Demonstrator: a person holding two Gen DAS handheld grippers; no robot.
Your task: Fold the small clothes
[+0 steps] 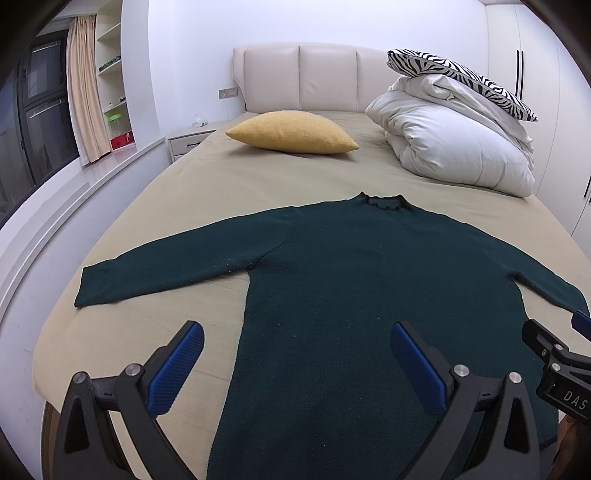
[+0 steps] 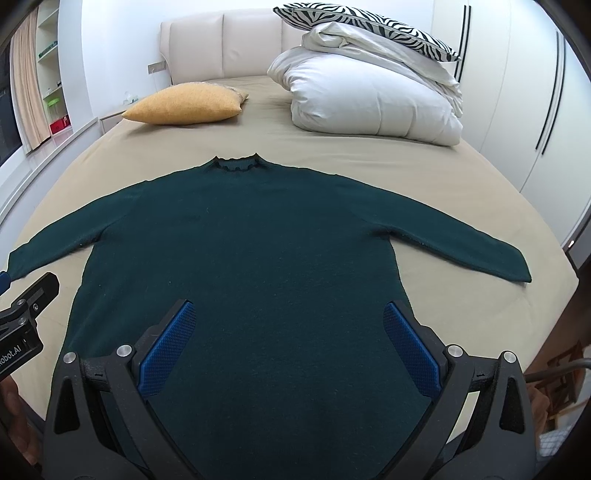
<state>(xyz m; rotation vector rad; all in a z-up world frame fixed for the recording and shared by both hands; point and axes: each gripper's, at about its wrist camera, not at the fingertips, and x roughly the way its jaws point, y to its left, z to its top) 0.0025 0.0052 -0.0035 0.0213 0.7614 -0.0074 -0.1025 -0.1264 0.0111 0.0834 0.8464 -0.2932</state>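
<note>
A dark green long-sleeved sweater (image 1: 332, 280) (image 2: 243, 243) lies flat on the beige bed (image 1: 207, 184) (image 2: 369, 155), collar toward the headboard, both sleeves spread out to the sides. My left gripper (image 1: 297, 330) hovers open above the sweater's lower left side, one blue pad over the sheet and the other over the cloth. My right gripper (image 2: 288, 310) is open above the sweater's lower body, nothing between its blue pads. Each gripper's black frame shows at the edge of the other's view.
A yellow cushion (image 1: 291, 132) (image 2: 184, 103) lies near the headboard. A folded white duvet (image 1: 454, 144) (image 2: 369, 96) with a zebra pillow (image 1: 461, 77) (image 2: 362, 26) on top sits at the back right. A nightstand (image 1: 188, 142) and shelves stand at the left, wardrobe doors at the right.
</note>
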